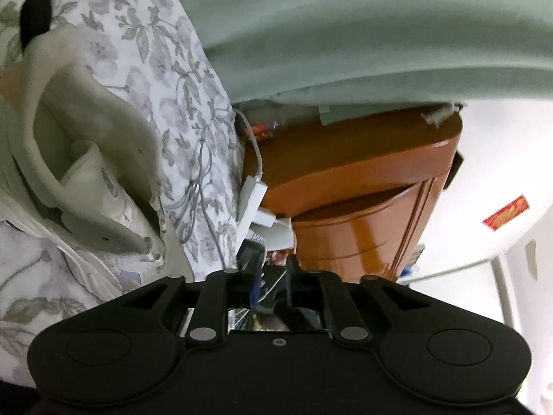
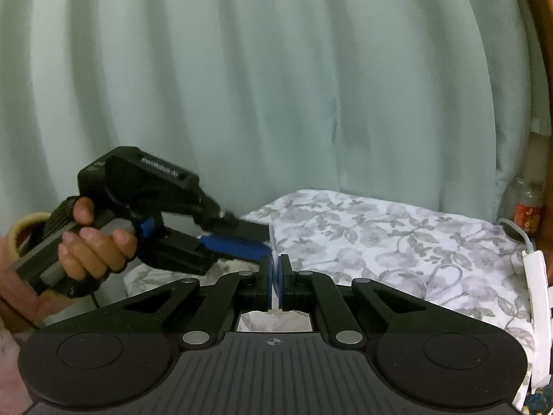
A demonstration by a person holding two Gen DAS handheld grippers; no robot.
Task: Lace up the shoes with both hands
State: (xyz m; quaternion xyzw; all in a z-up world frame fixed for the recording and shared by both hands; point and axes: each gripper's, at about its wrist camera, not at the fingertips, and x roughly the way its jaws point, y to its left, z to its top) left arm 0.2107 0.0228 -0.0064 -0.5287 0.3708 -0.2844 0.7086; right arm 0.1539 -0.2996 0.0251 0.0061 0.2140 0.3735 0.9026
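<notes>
Pinching the thin white lace (image 2: pixel 275 290) between the blue pads of the right gripper (image 2: pixel 275 259), jaws pressed together on it with only the strip showing in the seam. Meeting the left gripper (image 2: pixel 266 238) just above those tips, its black finger and blue pad coming in from the left and blurring at the ends. Standing slightly parted in the left wrist view, the left gripper (image 1: pixel 273 269) leaving a narrow gap between its fingers; not showing clearly whether the lace is running through that gap. Being gripped around the handle by a hand (image 2: pixel 90 249), fingers curling over the grey trigger.

Lying beside the left gripper on the floral bedspread (image 1: pixel 166 79), the pale shoe (image 1: pixel 86 138), tipped on its side in this rolled view, tongue standing up inside the opening and a black heel tab (image 1: pixel 34 14) at the far end. Hanging behind the bed, a pale green curtain (image 2: pixel 276 86). Standing past the bed's edge, a wooden nightstand (image 1: pixel 363 180), with a white charger (image 1: pixel 252 200) and its cable dangling between it and the bedspread.
</notes>
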